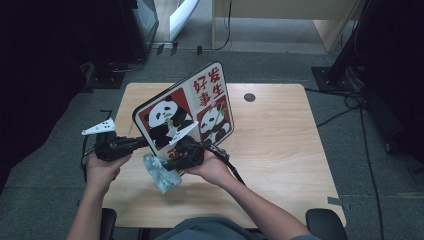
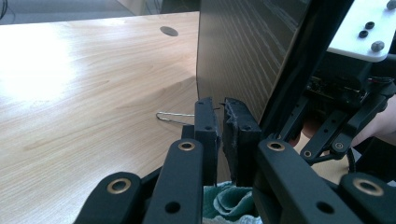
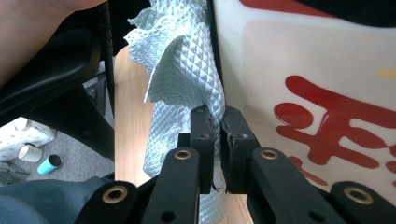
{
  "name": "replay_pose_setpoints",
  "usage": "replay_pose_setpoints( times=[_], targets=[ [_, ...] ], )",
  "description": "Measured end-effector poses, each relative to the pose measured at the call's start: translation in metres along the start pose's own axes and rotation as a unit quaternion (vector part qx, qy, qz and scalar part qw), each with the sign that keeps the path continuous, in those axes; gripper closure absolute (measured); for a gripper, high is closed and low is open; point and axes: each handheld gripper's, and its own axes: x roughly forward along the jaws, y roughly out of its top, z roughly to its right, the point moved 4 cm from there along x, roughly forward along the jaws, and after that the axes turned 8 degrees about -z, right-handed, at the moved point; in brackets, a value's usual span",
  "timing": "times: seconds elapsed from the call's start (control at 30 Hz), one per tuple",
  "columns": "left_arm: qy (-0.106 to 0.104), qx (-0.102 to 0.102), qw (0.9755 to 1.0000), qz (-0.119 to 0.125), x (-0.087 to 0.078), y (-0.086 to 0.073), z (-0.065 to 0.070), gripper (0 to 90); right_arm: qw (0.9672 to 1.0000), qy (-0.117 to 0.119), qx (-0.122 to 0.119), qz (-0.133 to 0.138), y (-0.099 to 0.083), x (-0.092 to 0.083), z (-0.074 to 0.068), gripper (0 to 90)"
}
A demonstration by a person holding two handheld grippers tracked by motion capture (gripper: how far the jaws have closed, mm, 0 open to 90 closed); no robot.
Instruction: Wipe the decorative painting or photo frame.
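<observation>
The left tongs [image 1: 141, 141] pinch the panda board's [image 1: 200, 97] edge, holding it tilted above the worktop [image 1: 280, 150]. The right tongs [image 1: 165, 166] pinch a pale cloth [image 1: 161, 173] beside its face. Wiping seems under way; next the cloth must press flat and sweep across.

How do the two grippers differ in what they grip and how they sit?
The left gripper clamps the bottom left edge of the panda board; the right gripper pinches a pale blue cloth. The left gripper reaches in from the board's side; the right gripper sits in front of the board's printed face, cloth hanging beside it. Both are shut, each held in one hand above the table.
</observation>
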Motion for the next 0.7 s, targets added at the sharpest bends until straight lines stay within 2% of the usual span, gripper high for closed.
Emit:
replay_pose_setpoints(
  times=[0.7],
  targets=[
    [0.003,-0.008,1.0,0.0,-0.005,-0.0024,-0.0065,84.6,0.9999,-0.007,-0.008,0.002,0.0066,-0.0073,-0.0019,85.0]
  ],
)
